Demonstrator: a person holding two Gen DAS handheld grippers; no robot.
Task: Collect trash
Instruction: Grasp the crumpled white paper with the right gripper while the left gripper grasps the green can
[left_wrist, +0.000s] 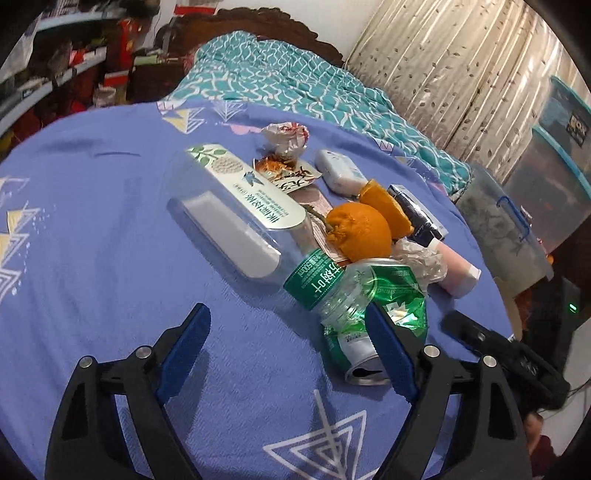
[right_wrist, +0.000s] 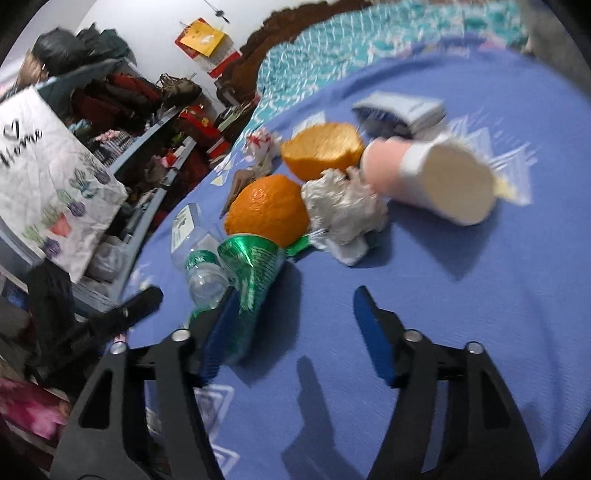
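Your left cam: low, close, facing headboard. Right cam: angled toward shelves. Both share green can (left_wrist: 369, 317) (right_wrist: 255, 273), orange (left_wrist: 360, 232) (right_wrist: 269, 208).

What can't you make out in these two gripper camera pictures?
- Green can: left wrist view, its right side is hidden behind a blue finger.
- Dark box: right wrist view, print motion-blurred.
- Plastic bottle: right wrist view, partly hidden behind the can.
- Trash container: not identifiable.

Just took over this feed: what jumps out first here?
The orange peels stand out, bright in the middle of the trash pile on the blue sheet. Nearest the grippers lies a crushed green can, beside a clear bottle. Both the left gripper and right gripper are open, holding nothing.
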